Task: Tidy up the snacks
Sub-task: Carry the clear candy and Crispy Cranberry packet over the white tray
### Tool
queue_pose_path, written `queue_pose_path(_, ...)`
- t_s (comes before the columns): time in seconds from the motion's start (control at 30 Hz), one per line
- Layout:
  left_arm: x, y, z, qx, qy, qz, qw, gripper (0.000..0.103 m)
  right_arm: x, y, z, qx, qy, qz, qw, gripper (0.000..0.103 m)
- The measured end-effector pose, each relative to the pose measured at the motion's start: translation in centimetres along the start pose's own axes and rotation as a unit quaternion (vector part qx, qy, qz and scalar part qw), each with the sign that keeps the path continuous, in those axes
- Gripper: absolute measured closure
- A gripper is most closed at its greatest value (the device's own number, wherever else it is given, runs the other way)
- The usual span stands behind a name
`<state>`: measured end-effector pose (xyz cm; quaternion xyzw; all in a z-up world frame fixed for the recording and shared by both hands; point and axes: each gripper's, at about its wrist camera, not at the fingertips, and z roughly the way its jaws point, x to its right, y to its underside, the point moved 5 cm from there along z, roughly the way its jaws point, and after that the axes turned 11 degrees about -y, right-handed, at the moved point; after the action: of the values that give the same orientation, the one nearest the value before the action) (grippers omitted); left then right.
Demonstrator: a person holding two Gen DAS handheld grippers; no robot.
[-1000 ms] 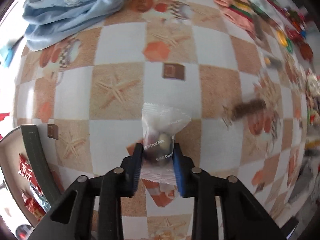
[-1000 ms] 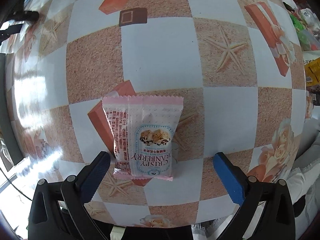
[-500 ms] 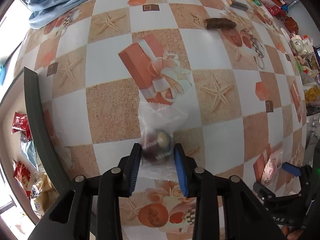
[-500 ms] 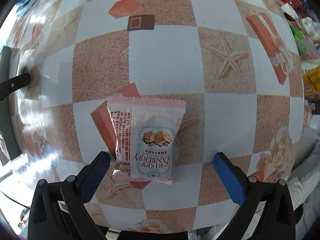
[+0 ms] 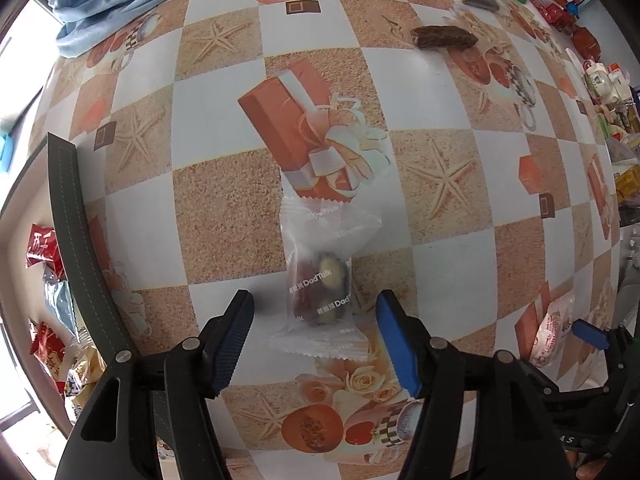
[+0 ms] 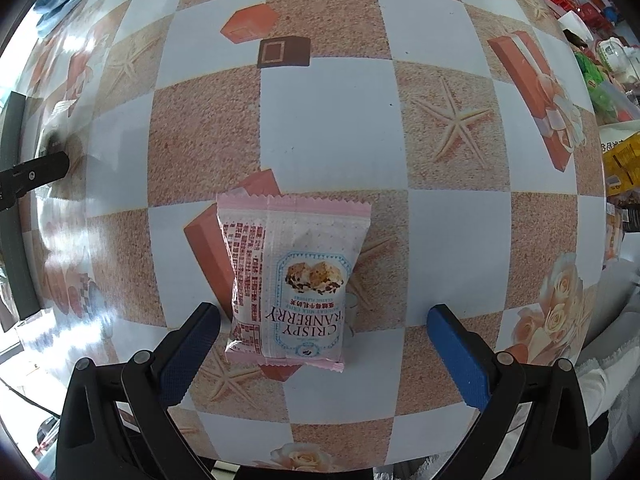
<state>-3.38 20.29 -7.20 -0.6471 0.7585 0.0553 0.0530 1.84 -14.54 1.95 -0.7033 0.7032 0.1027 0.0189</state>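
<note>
Left wrist view: the left gripper (image 5: 316, 320) has just been opening; its spread jaws flank, without touching, the clear crinkly DadTalk packet (image 5: 320, 280) on the glossy checked tabletop (image 5: 224, 216), short of the dark-rimmed box (image 5: 80, 248).

Right wrist view: the right gripper (image 6: 324, 340) hangs spread wide around the flat pink cranberry packet (image 6: 292, 280).

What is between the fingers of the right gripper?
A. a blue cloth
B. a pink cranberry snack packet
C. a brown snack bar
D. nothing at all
B: the pink cranberry snack packet lies on the table between the wide-open jaws of the right gripper, untouched.
</note>
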Motion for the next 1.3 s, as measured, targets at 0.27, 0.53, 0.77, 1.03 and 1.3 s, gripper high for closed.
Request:
queue_pose_path(0.27, 2.2, -1.0, -0.1, 0.0, -0.016, 0.012, 0.9998, 0.03, -0.8, -2.8, 0.5, -0.06, 0.003, -0.014, 0.998, 0.0)
queue_pose_path(0.53, 3.6, -0.5, 0.4, -0.001, -0.017, 0.022, 0.9996, 0.029, -0.7, -3.0, 0.4, -0.064, 0.005, -0.014, 0.998, 0.002)
queue_pose_path(0.77, 3.3, -0.7, -1.5, 0.005, -0.011, 0.014, 0.9998, 0.072, -2.1, -2.7, -1.3, -0.038, 0.01, -0.043, 0.998, 0.044)
queue_pose_path(1.03, 2.3, 0.7, -2.7, 0.013, 0.004, -0.003, 0.9999, 0.072, -2.7, -3.0, -2.1, -0.045, -0.056, -0.008, 0.997, 0.062)
queue_pose_path(1.3, 1.0, 3.8, -4.5, 0.019, 0.02, -0.015, 0.9995, 0.072, -2.2, -3.6, -3.1, -0.055, -0.085, 0.018, 0.995, 0.062)
